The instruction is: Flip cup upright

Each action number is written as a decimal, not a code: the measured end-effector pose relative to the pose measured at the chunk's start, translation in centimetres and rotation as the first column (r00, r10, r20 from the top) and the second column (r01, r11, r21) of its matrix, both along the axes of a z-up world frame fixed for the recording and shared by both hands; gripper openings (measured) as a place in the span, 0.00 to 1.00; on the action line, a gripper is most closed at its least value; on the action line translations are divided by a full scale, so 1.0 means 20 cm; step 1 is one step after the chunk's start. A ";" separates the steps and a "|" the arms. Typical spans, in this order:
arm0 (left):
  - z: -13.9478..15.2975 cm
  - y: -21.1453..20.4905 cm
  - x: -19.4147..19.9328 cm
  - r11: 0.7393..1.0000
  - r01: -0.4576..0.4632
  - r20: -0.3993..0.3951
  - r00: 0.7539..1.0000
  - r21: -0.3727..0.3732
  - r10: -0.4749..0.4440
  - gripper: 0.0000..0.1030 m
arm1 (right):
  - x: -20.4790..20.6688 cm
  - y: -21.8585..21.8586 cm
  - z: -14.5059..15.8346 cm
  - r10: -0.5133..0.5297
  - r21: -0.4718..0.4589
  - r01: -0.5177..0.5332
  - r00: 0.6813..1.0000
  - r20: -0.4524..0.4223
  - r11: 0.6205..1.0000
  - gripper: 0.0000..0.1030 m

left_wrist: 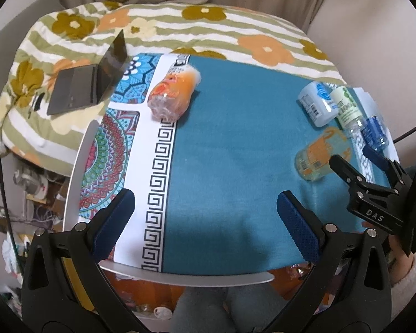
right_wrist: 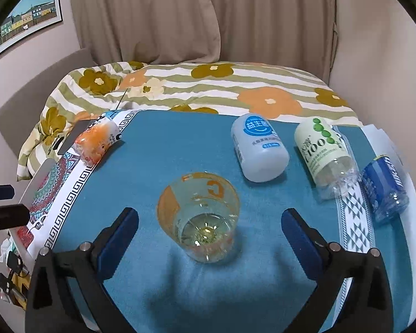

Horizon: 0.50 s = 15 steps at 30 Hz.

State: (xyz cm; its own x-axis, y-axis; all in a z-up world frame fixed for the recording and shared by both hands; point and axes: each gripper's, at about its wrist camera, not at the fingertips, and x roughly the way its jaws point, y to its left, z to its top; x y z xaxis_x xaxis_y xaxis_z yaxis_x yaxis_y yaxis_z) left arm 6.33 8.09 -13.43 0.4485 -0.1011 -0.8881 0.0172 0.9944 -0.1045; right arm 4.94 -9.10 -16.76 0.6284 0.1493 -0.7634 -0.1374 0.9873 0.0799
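Note:
A clear cup with orange print (right_wrist: 199,219) stands on the teal tablecloth (right_wrist: 158,166), open mouth up, its base toward me. My right gripper (right_wrist: 210,223) is open, one finger on each side of the cup, not touching it. In the left wrist view the cup (left_wrist: 320,156) is at the right with the right gripper (left_wrist: 355,156) beside it. My left gripper (left_wrist: 205,205) is open and empty over the cloth's near middle.
Three cups lie on their sides at the back right: a white-blue one (right_wrist: 259,149), a pale green one (right_wrist: 326,155), a blue one (right_wrist: 384,191). An orange one (right_wrist: 97,141) lies at the back left. A laptop (left_wrist: 88,83) sits on the flowered bed (left_wrist: 235,27).

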 end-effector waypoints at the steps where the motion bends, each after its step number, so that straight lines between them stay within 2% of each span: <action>1: 0.02 -0.01 -0.01 1.000 0.000 0.008 1.000 -0.002 0.000 1.00 | -0.01 -0.01 0.03 -0.005 0.003 0.005 1.000 -0.006 1.000 1.00; 7: 0.20 -0.09 -0.07 1.000 0.014 0.065 0.998 0.005 -0.015 1.00 | -0.12 -0.11 0.23 -0.040 0.032 0.042 0.997 -0.064 0.999 1.00; 11: 0.34 -0.14 -0.12 1.000 0.012 0.115 0.993 0.006 -0.012 1.00 | -0.19 -0.19 0.37 -0.080 0.052 0.089 0.987 -0.141 0.995 1.00; 15: 0.44 -0.19 -0.17 1.000 0.011 0.164 0.986 0.028 -0.016 1.00 | -0.27 -0.25 0.49 -0.118 0.005 0.120 0.984 -0.132 0.993 1.00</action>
